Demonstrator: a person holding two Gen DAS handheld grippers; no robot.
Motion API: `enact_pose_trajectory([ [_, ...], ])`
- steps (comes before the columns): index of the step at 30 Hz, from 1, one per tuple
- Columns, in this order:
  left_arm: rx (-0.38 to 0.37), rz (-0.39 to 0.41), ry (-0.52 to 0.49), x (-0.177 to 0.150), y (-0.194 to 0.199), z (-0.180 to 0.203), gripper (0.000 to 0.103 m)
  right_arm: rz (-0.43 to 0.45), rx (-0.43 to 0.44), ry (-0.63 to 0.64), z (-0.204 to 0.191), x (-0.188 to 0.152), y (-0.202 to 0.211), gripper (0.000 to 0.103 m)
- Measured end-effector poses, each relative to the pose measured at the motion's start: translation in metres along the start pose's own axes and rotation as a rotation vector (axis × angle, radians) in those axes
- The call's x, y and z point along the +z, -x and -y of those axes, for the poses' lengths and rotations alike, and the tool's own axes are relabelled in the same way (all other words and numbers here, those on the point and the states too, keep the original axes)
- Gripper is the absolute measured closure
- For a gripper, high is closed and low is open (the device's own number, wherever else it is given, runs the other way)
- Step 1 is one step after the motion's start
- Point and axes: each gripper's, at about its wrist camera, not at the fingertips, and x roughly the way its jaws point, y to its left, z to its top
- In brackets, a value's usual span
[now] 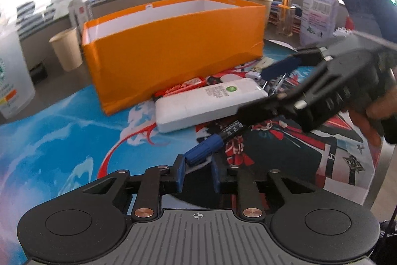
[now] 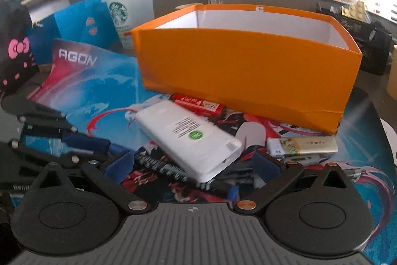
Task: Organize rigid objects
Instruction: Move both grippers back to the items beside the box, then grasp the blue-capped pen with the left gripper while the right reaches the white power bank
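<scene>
The left gripper is clamped on the blue-capped black marker lying near the open orange cardboard box; the right gripper gapes around the white rectangular power bank. Lift the marker level, clearing the box's near wall.

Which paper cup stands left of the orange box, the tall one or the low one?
The tall paper cup, beside the box's left corner. The low cup peeks out behind its right end.

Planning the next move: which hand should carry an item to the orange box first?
Left, probably: its gripper pinches the marker by the blue cap, ready to lift. The right gripper stands open, merely straddling the power bank at one corner.
</scene>
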Motion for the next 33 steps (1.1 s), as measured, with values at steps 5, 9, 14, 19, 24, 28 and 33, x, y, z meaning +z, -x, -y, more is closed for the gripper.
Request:
enact_pose_trajectory([
  [5, -0.017, 0.014, -0.063, 0.010, -0.007, 0.009, 0.075, -0.004, 0.054, 0.044, 0.007, 0.008, -0.005, 0.001],
  [9, -0.029, 0.035, -0.102, 0.013, -0.006, 0.012, 0.058, -0.016, 0.062, 0.114, 0.007, 0.014, -0.013, 0.001],
  [14, -0.050, 0.030, -0.152, 0.016, -0.014, 0.021, 0.051, -0.062, 0.089, 0.181, 0.009, 0.019, -0.032, 0.002],
  [19, -0.079, 0.028, -0.151, 0.019, -0.021, 0.024, 0.052, -0.088, 0.073, 0.170, 0.010, 0.024, -0.050, 0.006],
  [24, -0.131, 0.029, -0.133, 0.019, -0.023, 0.025, 0.077, -0.119, -0.023, 0.175, -0.006, 0.023, -0.048, 0.012],
  [28, -0.140, 0.037, -0.155, 0.015, -0.019, 0.029, 0.082, -0.150, -0.062, 0.099, -0.001, 0.026, -0.044, 0.013],
  [33, -0.133, 0.036, -0.155, 0.005, -0.007, 0.030, 0.083, -0.160, -0.065, 0.096, -0.004, 0.024, -0.038, 0.021],
])
